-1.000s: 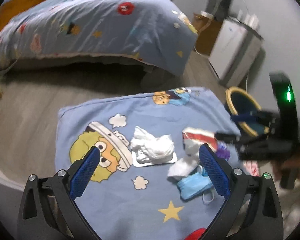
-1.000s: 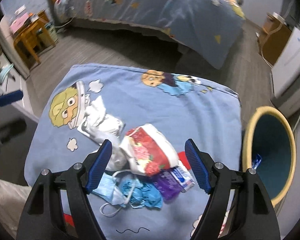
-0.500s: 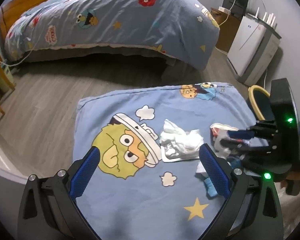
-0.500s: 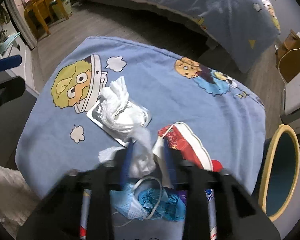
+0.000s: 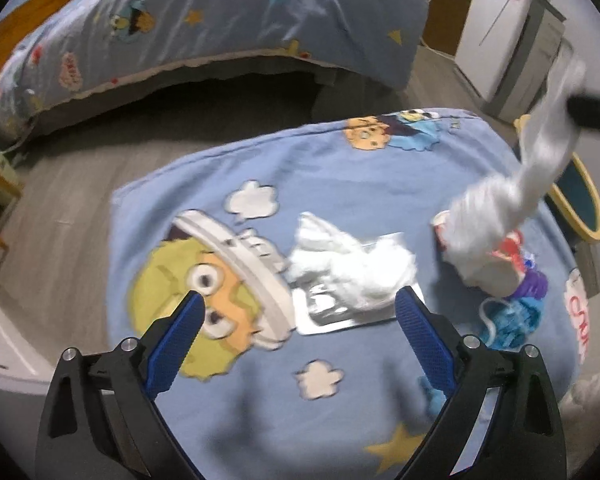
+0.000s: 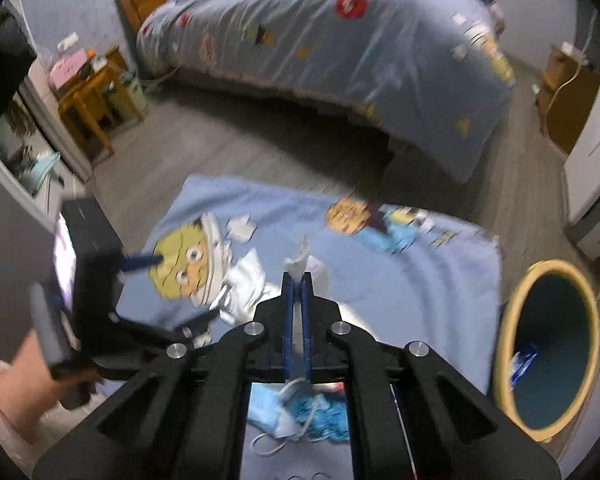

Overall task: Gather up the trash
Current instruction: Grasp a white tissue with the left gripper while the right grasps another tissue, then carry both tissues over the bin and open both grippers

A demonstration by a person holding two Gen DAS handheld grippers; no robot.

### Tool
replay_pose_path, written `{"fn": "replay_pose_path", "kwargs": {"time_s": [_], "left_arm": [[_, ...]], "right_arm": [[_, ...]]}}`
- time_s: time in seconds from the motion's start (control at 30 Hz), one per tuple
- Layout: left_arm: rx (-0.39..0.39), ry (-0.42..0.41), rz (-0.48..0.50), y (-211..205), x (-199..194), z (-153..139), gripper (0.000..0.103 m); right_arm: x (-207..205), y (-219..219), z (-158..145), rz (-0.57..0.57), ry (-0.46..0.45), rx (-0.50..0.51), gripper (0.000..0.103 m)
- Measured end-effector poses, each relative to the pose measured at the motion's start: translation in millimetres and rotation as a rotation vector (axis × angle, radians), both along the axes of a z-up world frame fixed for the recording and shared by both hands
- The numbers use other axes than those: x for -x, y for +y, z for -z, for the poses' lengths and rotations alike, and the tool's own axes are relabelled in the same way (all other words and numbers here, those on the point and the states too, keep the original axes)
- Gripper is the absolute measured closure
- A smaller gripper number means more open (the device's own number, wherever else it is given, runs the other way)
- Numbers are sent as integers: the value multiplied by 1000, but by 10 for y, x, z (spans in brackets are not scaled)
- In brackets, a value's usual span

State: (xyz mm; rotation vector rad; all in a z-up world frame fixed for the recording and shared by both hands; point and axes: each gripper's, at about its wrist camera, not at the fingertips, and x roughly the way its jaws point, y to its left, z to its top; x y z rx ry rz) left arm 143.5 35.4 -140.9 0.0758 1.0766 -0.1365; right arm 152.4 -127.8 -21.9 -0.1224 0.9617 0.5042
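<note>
A yellow-rimmed bin [image 6: 548, 344] is seen beside the blue cloth [image 6: 400, 280], a blue wrapper [image 6: 524, 364] lying inside it. A white tissue [image 5: 512, 196] is clamped between the closed fingers of the right gripper [image 6: 297, 280] and held lifted above the cloth, its long axis hanging slantwise, blurred. The left gripper [image 5: 296, 320] is held wide apart over a second tissue [image 5: 352, 264] on a tray [image 5: 328, 316].

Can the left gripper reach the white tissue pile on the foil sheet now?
Probably yes. The left gripper is open, and the white tissue pile lies just ahead between its fingers with nothing over it; the right gripper has its own tissue lifted aside.
</note>
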Motion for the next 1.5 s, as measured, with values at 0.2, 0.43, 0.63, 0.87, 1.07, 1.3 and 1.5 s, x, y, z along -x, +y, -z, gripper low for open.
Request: {"fn": "replay_pose_path", "kwargs": {"time_s": [0.2,0.43,0.63,0.87,1.07,1.3,1.5], "left_arm": [[-12,43,57,-279,-103,257,34],[-36,59,102,-420,-155,383,76],[-54,-59,83,-413,-124,95,84],[21,-155,79,-506,-81,-380,84],[15,-182,130,-790,-71,-572,84],[29,-196,196,-1191,-129,-676,84],[40,-200,263,-1578,-154,-697,84]], "right_arm": [[-177,-248,-34,49,28,-53,100],[-226,-313,6,36,25,-28,100],[-229,-397,-53,40,15,-46,100],[-222,-568,-206,77,-20,-82,100],[-256,-873,-232,132,-27,-82,100],[-350,-1348,-186,221,-25,-64,100],[-435,-1814,-129,305,-17,-62,100]]}}
